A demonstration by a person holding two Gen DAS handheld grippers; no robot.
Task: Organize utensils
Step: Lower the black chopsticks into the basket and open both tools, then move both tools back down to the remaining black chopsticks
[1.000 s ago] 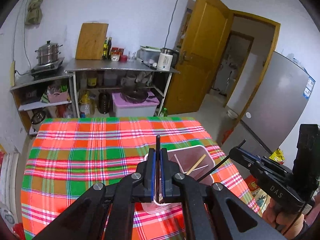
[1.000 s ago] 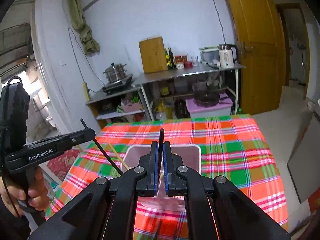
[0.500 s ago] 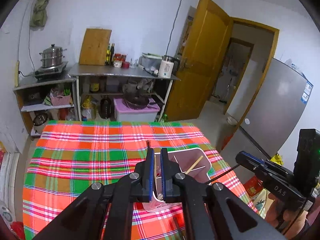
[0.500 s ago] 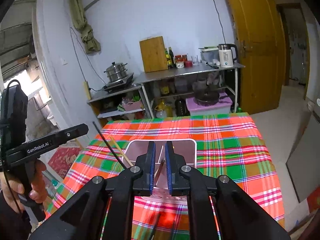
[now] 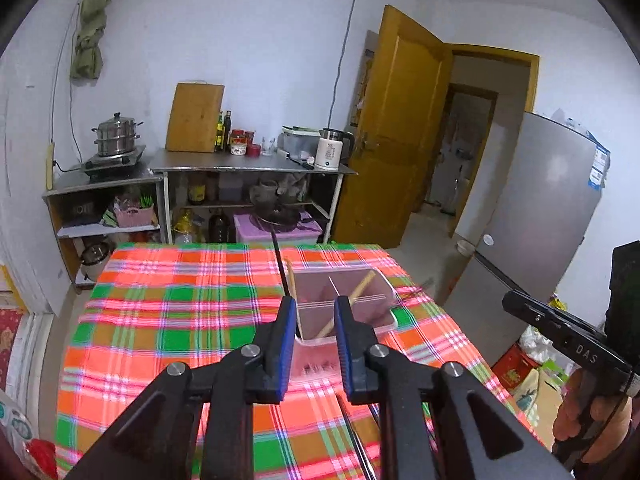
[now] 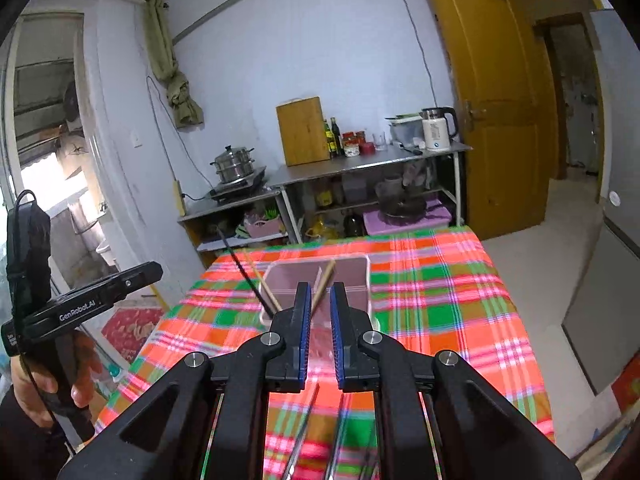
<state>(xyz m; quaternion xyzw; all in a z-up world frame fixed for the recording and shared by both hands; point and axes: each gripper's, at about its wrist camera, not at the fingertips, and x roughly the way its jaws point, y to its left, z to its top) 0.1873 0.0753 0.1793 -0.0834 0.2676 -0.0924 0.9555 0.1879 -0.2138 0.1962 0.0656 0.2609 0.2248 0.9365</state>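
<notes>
A clear plastic box [image 5: 362,280] [image 6: 352,276] stands on the plaid tablecloth [image 5: 180,312]. Leaning in it are a black chopstick [image 5: 279,262] [image 6: 240,270] and wooden chopsticks [image 5: 360,290] [image 6: 326,278]. My left gripper [image 5: 314,308] hangs short of the box; its jaws are opening and nothing is between the pads. My right gripper [image 6: 319,300] also sits short of the box, open by a narrow gap with nothing held. Each gripper shows in the other's view, held by a hand: the right gripper [image 5: 560,330] and the left gripper [image 6: 100,300].
Thin metal utensils [image 6: 304,436] [image 5: 356,440] lie on the cloth under the grippers. Beyond the table stand a steel shelf [image 5: 256,168] with a kettle, jars and a cutting board, a stove with a steamer pot [image 5: 116,136], a yellow door [image 5: 396,128] and a grey fridge [image 5: 552,216].
Both grippers were shut on dark chopsticks over the box. They have let go and drawn back from the box, the left jaws spreading wider than the right.
</notes>
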